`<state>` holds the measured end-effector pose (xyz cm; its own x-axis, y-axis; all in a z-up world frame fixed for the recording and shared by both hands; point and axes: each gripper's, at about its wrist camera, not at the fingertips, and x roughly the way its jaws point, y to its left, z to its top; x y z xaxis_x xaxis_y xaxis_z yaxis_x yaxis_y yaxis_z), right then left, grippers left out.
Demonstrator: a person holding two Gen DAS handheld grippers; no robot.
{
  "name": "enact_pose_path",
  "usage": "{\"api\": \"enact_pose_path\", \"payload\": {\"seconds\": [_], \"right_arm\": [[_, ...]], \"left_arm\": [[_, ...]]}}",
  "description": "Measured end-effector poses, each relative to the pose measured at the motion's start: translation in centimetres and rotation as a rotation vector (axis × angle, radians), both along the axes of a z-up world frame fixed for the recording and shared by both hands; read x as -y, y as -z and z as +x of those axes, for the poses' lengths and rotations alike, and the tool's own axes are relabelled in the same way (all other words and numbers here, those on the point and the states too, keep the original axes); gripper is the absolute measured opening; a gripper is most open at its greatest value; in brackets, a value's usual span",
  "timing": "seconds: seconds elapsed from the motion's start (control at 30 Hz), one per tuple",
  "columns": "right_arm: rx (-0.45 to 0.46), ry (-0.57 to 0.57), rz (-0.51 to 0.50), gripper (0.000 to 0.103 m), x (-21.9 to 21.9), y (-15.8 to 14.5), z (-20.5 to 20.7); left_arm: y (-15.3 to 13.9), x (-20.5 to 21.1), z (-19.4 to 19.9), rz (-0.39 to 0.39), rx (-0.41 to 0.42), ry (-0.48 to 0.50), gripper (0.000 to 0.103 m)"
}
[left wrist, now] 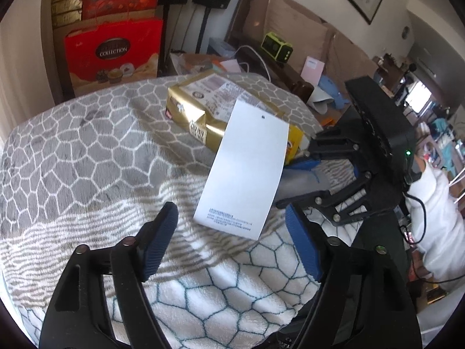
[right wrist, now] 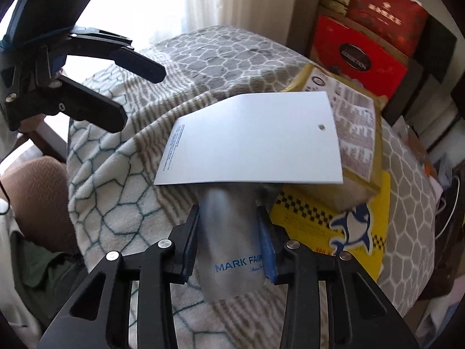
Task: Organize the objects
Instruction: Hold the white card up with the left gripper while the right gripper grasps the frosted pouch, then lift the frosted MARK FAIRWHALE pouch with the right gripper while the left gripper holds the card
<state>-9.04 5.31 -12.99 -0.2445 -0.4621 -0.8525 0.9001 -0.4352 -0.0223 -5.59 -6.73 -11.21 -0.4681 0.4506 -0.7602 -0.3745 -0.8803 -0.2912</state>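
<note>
A right gripper (right wrist: 229,241) holds a translucent grey sleeve (right wrist: 232,250) printed "MARK FAIR…" in blue, its blue-padded jaws pressed against both sides of the sleeve, above a tabletop (right wrist: 203,58) draped in a fleece blanket (left wrist: 87,145) patterned with grey cells, tan stripes and teal-outlined cells. A white card (right wrist: 250,142), punched with a small hole near one corner and carrying fine print along one short edge, lies over the far end of the sleeve; whether it is fastened to the sleeve cannot be told. In the left wrist view the same card (left wrist: 247,168) stands slanted over the blanket, with the right gripper (left wrist: 296,180) reaching in from the right behind it.

The left gripper (left wrist: 232,232) hangs just short of the card with its jaws wide and nothing between them; in the right wrist view the left gripper (right wrist: 139,87) shows at upper left, clear of the card.

Behind the card, a gold foil-wrapped box (left wrist: 197,107) with printed labels rests on the blanket, and a yellow packet (right wrist: 328,226) with a black checker band and a blue shark figure lies partly under it. The yellow packet (left wrist: 293,145) peeks out just beside the card's right edge.

Beyond the tabletop, red gift boxes (left wrist: 113,52) are stacked against the wall, one marked "COLLECTION". A person's white sleeve (left wrist: 436,218) shows at the far right, behind the right gripper.
</note>
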Motion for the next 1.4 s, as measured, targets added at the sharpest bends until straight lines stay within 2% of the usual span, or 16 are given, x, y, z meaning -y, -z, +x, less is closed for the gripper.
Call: {"api": "enact_pose_path", "payload": {"seconds": [0.13, 0.3, 0.33, 0.4, 0.53, 0.63, 0.7, 0.9, 0.97, 1.03, 1.1, 1.13, 1.2, 1.23, 1.3, 1.4], "right_arm": [[-0.009, 0.045, -0.042, 0.037, -1.7, -0.8, 0.4], [-0.039, 0.156, -0.053, 0.037, -4.6, -1.4, 1.4], [-0.043, 0.179, -0.056, 0.037, -5.1, -1.5, 1.6], [-0.041, 0.231, -0.069, 0.037, -6.4, -1.8, 2.0], [-0.065, 0.343, -0.058, 0.037, -8.5, -2.0, 3.1], [-0.07, 0.424, -0.069, 0.037, -10.1, -2.6, 3.4], [-0.055, 0.474, -0.081, 0.037, -10.9, -2.9, 3.3], [-0.045, 0.532, -0.085, 0.038, -12.1, -3.5, 3.3], [-0.045, 0.541, -0.099, 0.038, -12.4, -3.8, 3.4], [-0.048, 0.541, -0.112, 0.038, -12.4, -4.0, 3.8], [-0.043, 0.533, -0.128, 0.038, -12.3, -4.2, 3.9], [-0.034, 0.527, -0.14, 0.038, -12.3, -4.3, 3.8], [-0.03, 0.527, -0.148, 0.038, -12.5, -4.5, 3.8], [-0.033, 0.528, -0.145, 0.038, -12.5, -4.5, 3.8], [-0.033, 0.527, -0.143, 0.038, -12.6, -4.6, 3.9], [-0.031, 0.526, -0.152, 0.038, -13.0, -4.9, 4.2]], "left_arm": [[-0.2, -0.3, -0.5, 0.008, 0.001, -0.012, 0.076], [0.4, -1.9, -1.4, -0.029, 0.03, -0.004, 0.08], [0.7, -2.8, -1.7, -0.068, 0.03, 0.01, 0.082], [0.9, -4.3, -1.8, -0.138, 0.002, 0.037, 0.092], [1.0, -7.6, -1.1, -0.244, -0.067, 0.166, 0.092], [1.4, -9.6, -0.9, -0.346, -0.126, 0.211, 0.094], [1.9, -10.5, -1.3, -0.379, -0.138, 0.219, 0.095], [2.9, -10.2, -3.3, -0.348, -0.105, 0.158, 0.094], [3.1, -9.7, -4.0, -0.304, -0.083, 0.138, 0.094], [3.1, -9.2, -4.4, -0.266, -0.062, 0.119, 0.088], [3.2, -8.8, -4.7, -0.263, -0.047, 0.092, 0.065], [3.2, -8.5, -4.8, -0.255, -0.041, 0.078, 0.061], [3.1, -7.7, -5.0, -0.229, -0.036, 0.046, 0.047], [3.0, -7.4, -5.0, -0.216, -0.031, 0.037, 0.044], [2.7, -6.5, -5.0, -0.177, -0.011, 0.024, 0.029], [2.5, -5.9, -4.9, -0.143, 0.011, 0.019, 0.022]]}}
